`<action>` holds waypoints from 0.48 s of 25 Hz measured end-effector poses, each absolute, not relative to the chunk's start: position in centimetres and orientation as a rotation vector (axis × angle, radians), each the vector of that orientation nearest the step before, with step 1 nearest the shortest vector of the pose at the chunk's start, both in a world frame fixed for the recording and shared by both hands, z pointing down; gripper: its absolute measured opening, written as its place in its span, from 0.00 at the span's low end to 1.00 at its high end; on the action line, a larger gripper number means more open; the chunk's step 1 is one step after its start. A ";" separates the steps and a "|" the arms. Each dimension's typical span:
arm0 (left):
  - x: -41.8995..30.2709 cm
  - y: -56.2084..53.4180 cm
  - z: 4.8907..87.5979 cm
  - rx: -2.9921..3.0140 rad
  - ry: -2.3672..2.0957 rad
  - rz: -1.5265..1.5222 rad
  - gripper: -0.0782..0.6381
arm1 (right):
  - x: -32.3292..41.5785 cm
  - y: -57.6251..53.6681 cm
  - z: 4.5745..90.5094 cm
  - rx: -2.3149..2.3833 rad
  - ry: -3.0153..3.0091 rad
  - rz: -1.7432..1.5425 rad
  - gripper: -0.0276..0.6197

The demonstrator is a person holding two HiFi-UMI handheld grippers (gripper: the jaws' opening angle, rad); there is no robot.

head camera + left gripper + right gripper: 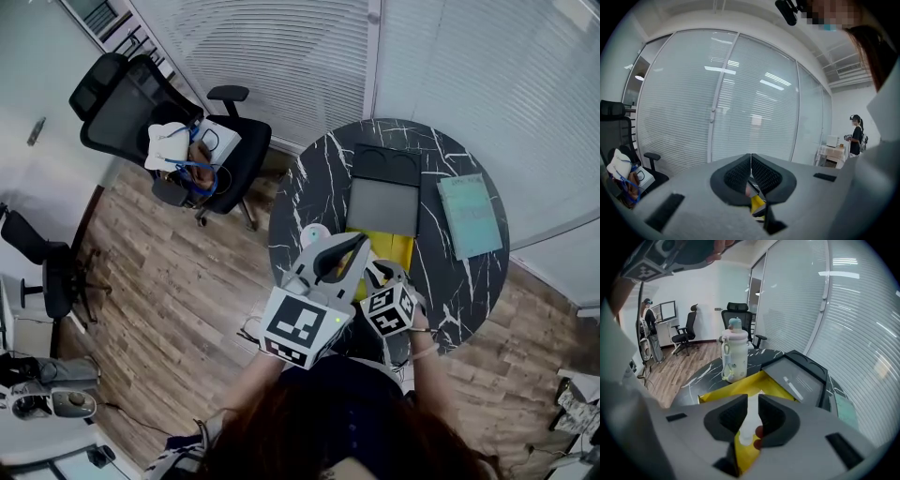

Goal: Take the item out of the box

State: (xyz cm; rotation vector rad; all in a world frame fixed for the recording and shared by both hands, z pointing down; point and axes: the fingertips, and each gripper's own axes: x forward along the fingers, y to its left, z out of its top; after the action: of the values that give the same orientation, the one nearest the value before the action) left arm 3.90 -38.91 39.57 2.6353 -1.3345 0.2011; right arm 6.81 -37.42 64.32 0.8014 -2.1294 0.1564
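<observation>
An open yellow box (pixel 401 251) (pixel 721 392) lies at the near edge of the round black marble table (pixel 314 183). My right gripper (pixel 382 274) (pixel 752 416) hangs over it, jaws a narrow gap apart, and a white item (pixel 749 427) fills that gap, with the box's inside behind it. Something small and red shows beside the item's lower end. My left gripper (pixel 349 248) (pixel 750 161) is raised well above the table and points at the window blinds. Its pads touch with nothing between them. A sliver of the yellow box shows below them.
A pale drinking bottle with a teal cap (pixel 314 234) (pixel 733 355) stands left of the box. A dark grey flat case (pixel 382 192) (pixel 797 378) lies behind it, with a teal booklet (pixel 472 216) to its right. A black office chair (pixel 159 131) holding bags stands at the far left.
</observation>
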 end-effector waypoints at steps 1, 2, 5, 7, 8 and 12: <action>4.0 -39.0 39.7 2.633 -1.331 0.204 0.15 | 6.8 -37.4 64.6 0.798 -2.127 0.161 0.16; 4.0 -39.1 39.8 2.630 -1.330 0.209 0.15 | 6.7 -37.4 64.9 0.793 -2.122 0.165 0.16; 4.1 -39.3 40.3 2.616 -1.325 0.225 0.15 | 6.7 -37.5 66.3 0.781 -2.098 0.182 0.16; 4.1 -39.4 40.6 2.607 -1.320 0.233 0.15 | 6.9 -37.5 67.1 0.785 -2.083 0.212 0.16; 4.2 -39.5 40.8 2.605 -1.318 0.237 0.15 | 7.0 -37.6 67.5 0.788 -2.078 0.228 0.16; 4.2 -39.9 41.6 2.586 -1.313 0.256 0.15 | 7.3 -37.8 68.6 0.796 -2.063 0.266 0.16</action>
State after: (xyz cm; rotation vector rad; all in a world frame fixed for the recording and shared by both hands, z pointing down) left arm 4.24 -39.87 41.64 2.5861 -1.3130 0.2558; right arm 7.29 -37.83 68.56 0.7956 -2.0629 0.2659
